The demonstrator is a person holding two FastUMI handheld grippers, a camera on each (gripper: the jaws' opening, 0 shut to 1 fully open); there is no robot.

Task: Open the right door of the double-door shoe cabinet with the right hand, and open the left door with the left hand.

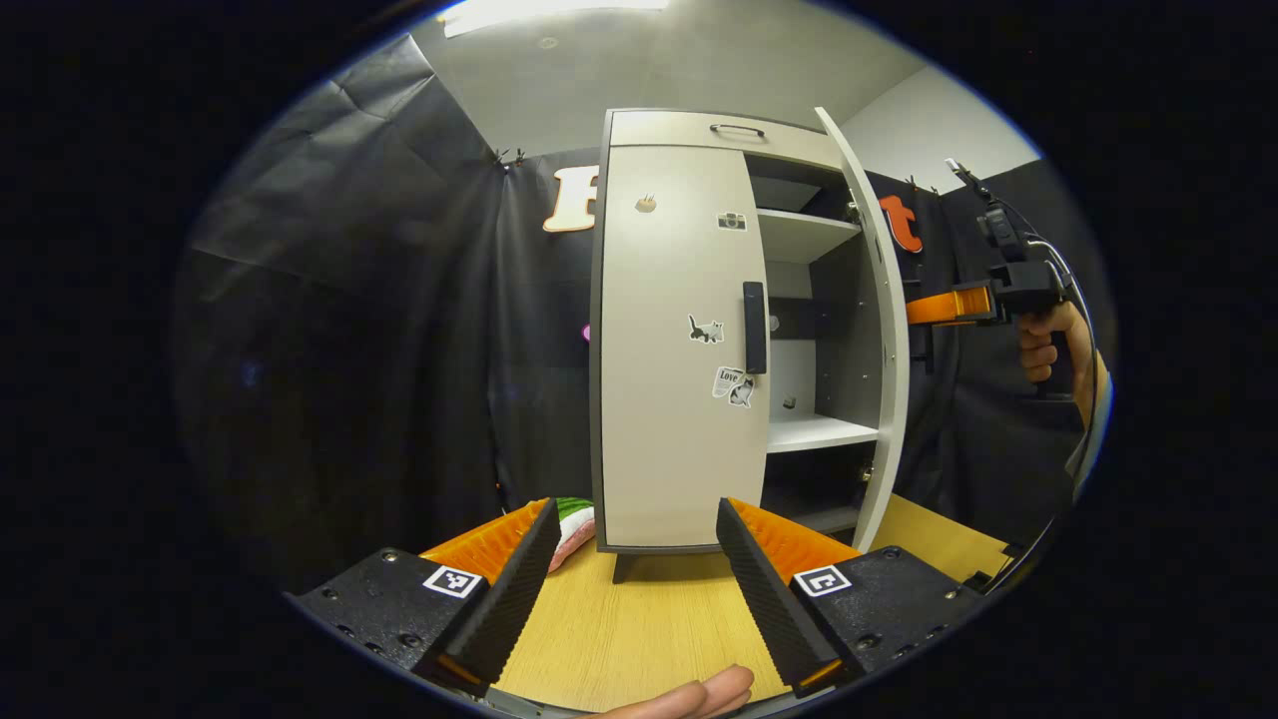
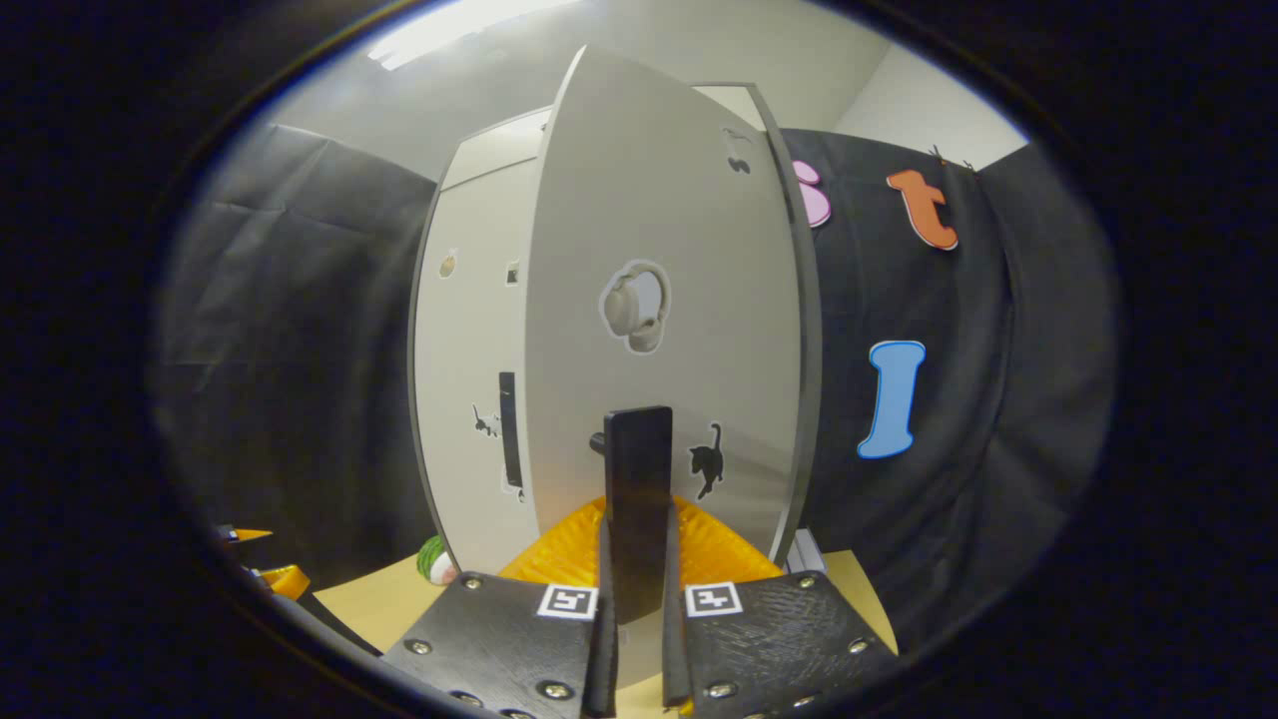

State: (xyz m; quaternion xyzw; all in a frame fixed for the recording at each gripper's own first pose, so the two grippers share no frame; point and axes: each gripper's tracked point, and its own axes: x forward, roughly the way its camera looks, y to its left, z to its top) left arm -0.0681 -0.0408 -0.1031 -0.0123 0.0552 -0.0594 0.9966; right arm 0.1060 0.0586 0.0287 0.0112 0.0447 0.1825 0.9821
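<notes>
Shoe cabinet (image 1: 679,350): stood at frame centre of the left gripper view, on a wooden worktop (image 1: 639,629).

Right door (image 2: 659,300): swung well open. Its handle (image 2: 637,499) is pinched between the narrowed fingers of the right claw (image 2: 639,639).

Left door (image 1: 674,340): shut. Its handle (image 1: 755,327) is untouched.

Left claw (image 1: 634,569): spread wide at lower frame, well short of the cabinet.

Contents: two pale shelves (image 1: 814,431) are exposed right of centre. Nothing is seen on them, and the lowest bay is too dark to judge.

Risks, as judged: the light cabinet could be dragged or tipped if the right door is pulled past its hinge stop; the left handle's narrow bar could be missed by the approaching left claw.
</notes>
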